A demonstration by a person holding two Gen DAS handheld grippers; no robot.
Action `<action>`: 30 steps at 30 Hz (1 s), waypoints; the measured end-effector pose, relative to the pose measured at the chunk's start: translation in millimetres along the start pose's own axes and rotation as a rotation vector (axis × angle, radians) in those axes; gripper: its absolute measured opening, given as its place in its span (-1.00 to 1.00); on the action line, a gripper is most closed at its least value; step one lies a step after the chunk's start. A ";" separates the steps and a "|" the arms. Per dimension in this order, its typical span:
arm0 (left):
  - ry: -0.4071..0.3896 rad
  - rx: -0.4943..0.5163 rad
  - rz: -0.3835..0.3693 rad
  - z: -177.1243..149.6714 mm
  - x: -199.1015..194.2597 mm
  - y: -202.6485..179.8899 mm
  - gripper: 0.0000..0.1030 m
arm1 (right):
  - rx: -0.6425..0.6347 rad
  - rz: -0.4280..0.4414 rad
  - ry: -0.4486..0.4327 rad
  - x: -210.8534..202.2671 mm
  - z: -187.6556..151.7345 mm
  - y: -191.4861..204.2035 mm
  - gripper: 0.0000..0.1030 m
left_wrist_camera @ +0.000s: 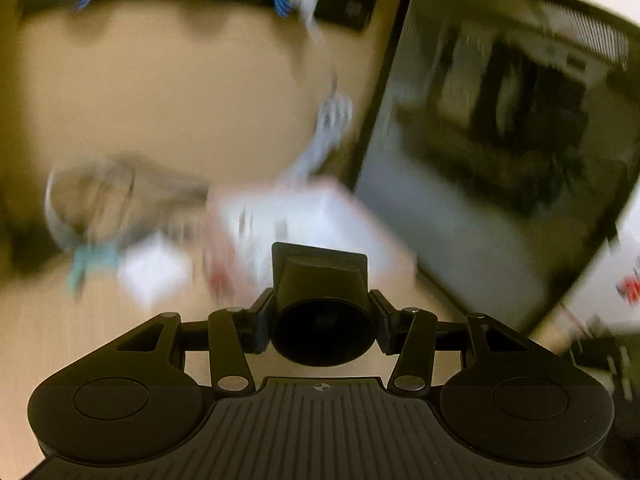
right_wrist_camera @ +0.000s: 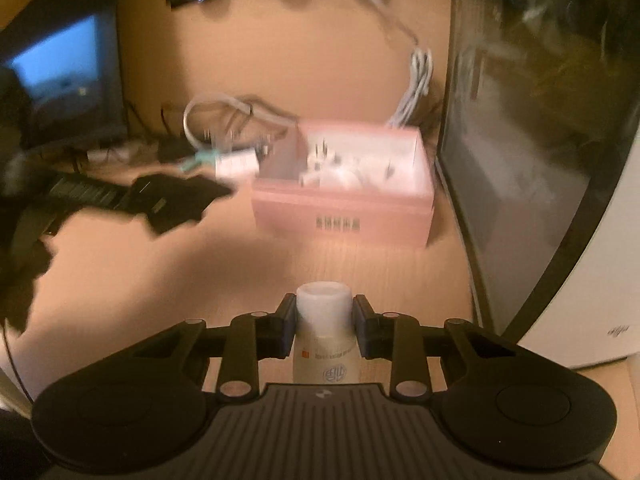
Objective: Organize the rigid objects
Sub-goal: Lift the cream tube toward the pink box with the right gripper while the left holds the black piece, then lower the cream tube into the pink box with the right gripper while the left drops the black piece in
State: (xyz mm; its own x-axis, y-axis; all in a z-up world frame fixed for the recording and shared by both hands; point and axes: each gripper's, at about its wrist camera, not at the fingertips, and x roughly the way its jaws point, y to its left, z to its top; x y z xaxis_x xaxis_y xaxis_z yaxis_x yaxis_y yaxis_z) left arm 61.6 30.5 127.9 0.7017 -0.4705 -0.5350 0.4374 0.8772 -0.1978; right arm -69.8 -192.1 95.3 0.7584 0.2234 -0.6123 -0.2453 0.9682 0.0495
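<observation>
Pink cardboard box point(right_wrist_camera: 344, 200) of white plugs sits ahead, white cable point(right_wrist_camera: 416, 76) behind it. Right gripper point(right_wrist_camera: 325, 328) clamps a small white plastic bottle point(right_wrist_camera: 325, 320); left gripper point(left_wrist_camera: 320, 312) pinches a black funnel-shaped piece point(left_wrist_camera: 320, 280).

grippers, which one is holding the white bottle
The right gripper: it is shut on the white bottle. The left gripper clamps a black object instead.

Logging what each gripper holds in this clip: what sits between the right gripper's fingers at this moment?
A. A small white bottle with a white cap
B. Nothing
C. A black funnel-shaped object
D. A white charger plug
A: in the right wrist view the right gripper has its fingers closed against the neck of a small white bottle, cap pointing toward the pink box.
</observation>
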 end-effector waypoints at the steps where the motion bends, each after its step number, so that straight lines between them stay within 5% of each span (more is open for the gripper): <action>1: -0.018 -0.007 -0.007 15.8 9.0 -1.3 0.04 | 0.004 -0.001 -0.013 -1.8 4.3 -0.9 -0.44; 4: 0.061 -0.081 -0.051 51.6 63.1 1.8 0.05 | 0.014 -0.014 -0.045 -5.3 11.4 0.1 -0.44; 9: 0.128 -0.266 -0.002 51.6 119.1 24.2 0.03 | 0.009 -0.050 -0.061 -5.9 15.2 2.9 -0.44; 14: -0.022 -0.291 -0.017 33.9 84.1 34.8 0.00 | 0.008 -0.079 -0.105 -10.9 35.8 -4.0 -0.44; 22: -0.027 -0.383 0.019 -29.6 7.8 56.8 0.00 | -0.016 -0.048 -0.173 6.2 140.8 -15.6 -0.44; 30: 0.037 -0.501 0.096 -87.0 -30.6 82.4 0.00 | 0.051 -0.032 0.041 105.6 220.5 -22.6 -0.41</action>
State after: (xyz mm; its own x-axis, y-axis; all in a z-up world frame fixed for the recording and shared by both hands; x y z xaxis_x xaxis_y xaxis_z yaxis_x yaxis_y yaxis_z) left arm 27.2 125.4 56.5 0.7014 -0.3900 -0.5966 0.0428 0.8585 -0.5110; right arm 149.0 -165.6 203.5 0.7398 0.1883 -0.6459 -0.1893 0.9795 0.0687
